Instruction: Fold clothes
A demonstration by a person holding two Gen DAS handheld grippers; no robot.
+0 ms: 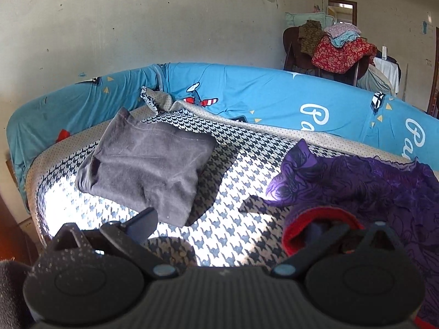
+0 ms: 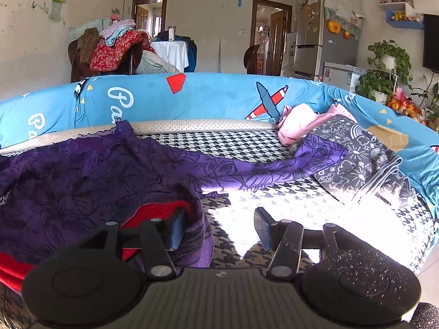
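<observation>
Left gripper: jaws spread wide, right finger buried in the red-lined hem of the purple garment, tip hidden. Right gripper: also wide, left finger tucked under the same purple garment, nothing clamped. Garment sprawls across the houndstooth cover. Only left view shows folded grey garment; only right view shows pink cloth and doodle-print fabric.
</observation>
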